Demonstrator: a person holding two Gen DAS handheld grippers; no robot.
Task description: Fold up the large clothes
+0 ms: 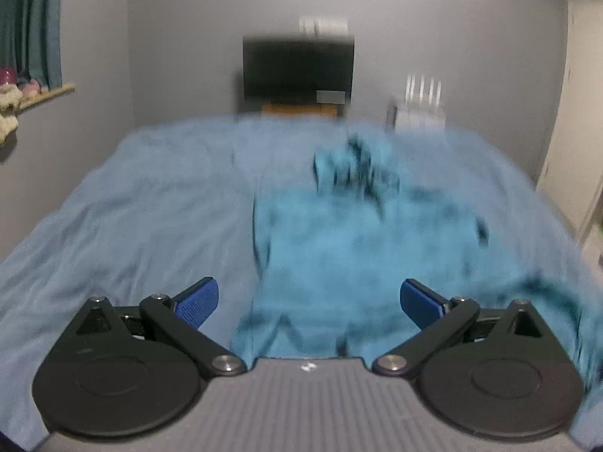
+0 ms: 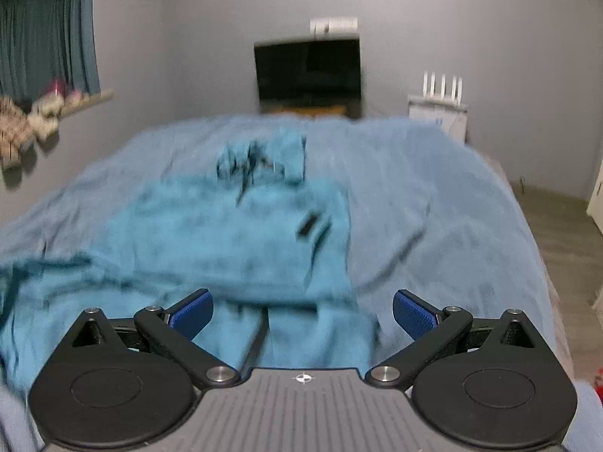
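Note:
A teal garment (image 1: 361,241) lies spread and rumpled on a bed with a pale blue cover (image 1: 143,203). Both views are blurred by motion. In the left wrist view my left gripper (image 1: 309,301) stands open above the garment's near edge, with nothing between its blue pads (image 1: 198,301). In the right wrist view the same garment (image 2: 211,233) stretches from the middle to the left, a dark tag showing on it. My right gripper (image 2: 303,310) is open too, over the garment's near right part, holding nothing.
A dark monitor (image 1: 297,69) stands on a wooden stand against the grey wall beyond the bed. A white router (image 2: 439,107) sits to its right. A curtain and a sill with soft toys (image 2: 34,120) are at the left. Bare floor (image 2: 557,233) lies right of the bed.

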